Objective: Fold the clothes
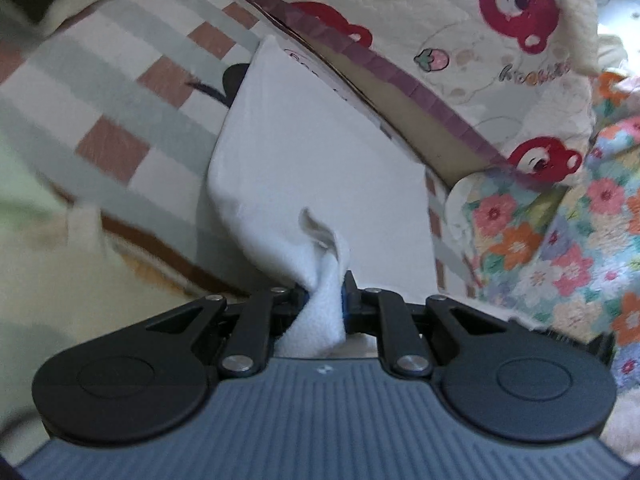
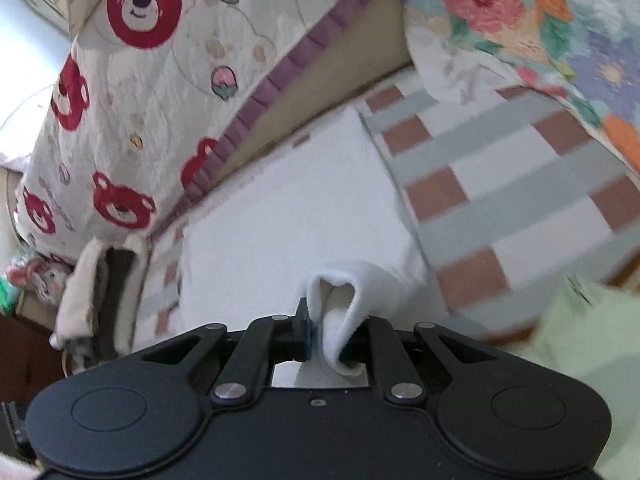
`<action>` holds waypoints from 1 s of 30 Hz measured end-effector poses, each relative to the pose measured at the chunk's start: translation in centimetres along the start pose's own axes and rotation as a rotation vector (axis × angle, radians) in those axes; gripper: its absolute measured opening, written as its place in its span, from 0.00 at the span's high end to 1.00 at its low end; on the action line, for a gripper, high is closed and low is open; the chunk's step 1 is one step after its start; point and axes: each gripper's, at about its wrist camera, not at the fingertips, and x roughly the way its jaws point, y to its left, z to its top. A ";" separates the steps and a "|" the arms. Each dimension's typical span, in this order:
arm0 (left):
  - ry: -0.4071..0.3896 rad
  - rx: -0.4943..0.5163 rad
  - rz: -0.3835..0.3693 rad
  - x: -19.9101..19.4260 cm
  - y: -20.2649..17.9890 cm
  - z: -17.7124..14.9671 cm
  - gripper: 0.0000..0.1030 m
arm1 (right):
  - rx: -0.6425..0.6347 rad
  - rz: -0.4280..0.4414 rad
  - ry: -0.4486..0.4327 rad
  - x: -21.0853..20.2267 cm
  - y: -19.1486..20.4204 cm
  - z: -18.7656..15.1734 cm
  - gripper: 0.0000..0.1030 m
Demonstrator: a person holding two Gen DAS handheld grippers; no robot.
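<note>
Lying on the checked bedsheet [image 1: 100,92], your white fleece garment [image 1: 304,152] runs its long axis away from both cameras toward the bear-print quilt [image 1: 440,20]. Floral blanket [image 1: 560,220] crowds one side. Left gripper [image 1: 324,300] jaws clamp a bunched near edge; right gripper [image 2: 334,332] jaws pinch a folded loop of it.

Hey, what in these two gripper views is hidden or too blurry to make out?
- Left wrist view: the near edge of the white garment is hidden by the left gripper, shut on it.
- Right wrist view: the right gripper hides the near edge too.
- The garment's type: unclear; its dark print is blurred in both views.
- The checked bedsheet: motion blurred.
</note>
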 end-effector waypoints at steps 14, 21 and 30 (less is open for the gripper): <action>0.055 0.106 0.061 16.5 2.8 16.3 0.88 | -0.106 -0.107 -0.005 17.5 2.9 11.7 0.89; 0.018 0.073 -0.005 19.0 3.3 19.3 0.88 | -0.091 -0.105 -0.012 19.9 2.4 14.6 0.89; 0.092 -0.074 0.030 23.3 6.8 21.1 0.82 | -0.050 -0.151 0.086 24.9 -0.1 17.4 0.79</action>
